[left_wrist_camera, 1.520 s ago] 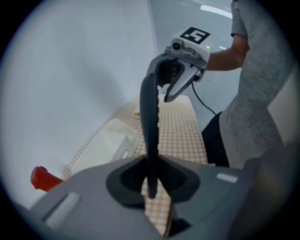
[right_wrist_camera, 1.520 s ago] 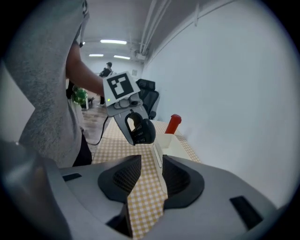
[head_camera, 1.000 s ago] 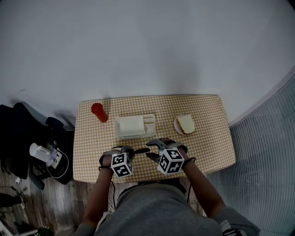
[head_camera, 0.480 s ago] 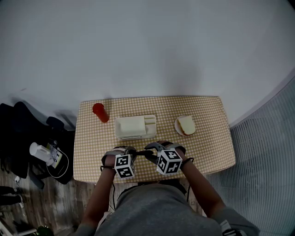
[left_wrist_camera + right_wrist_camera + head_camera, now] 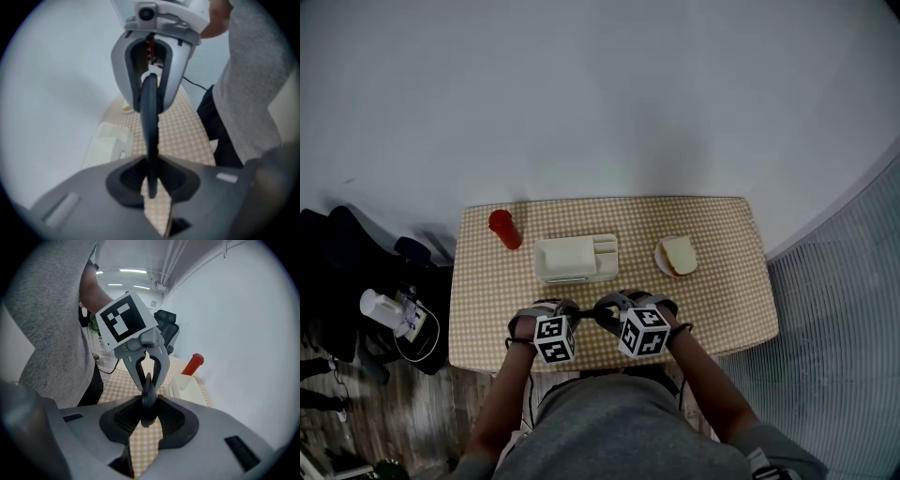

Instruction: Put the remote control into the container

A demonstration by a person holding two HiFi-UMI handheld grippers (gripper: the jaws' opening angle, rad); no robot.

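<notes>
Near table point(image 5: 722, 281) edge, remote control point(image 5: 584, 309) barely shows.

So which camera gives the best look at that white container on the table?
The head view: the white container shows whole from above, with its compartments visible. The right gripper view catches only part of it beyond the jaws. The left gripper view shows it only as a pale blur off to one side.

remote control point(image 5: 150, 131): black | container point(image 5: 565, 258): white | table point(image 5: 722, 281): yellow check | bottle point(image 5: 502, 228): red
</notes>
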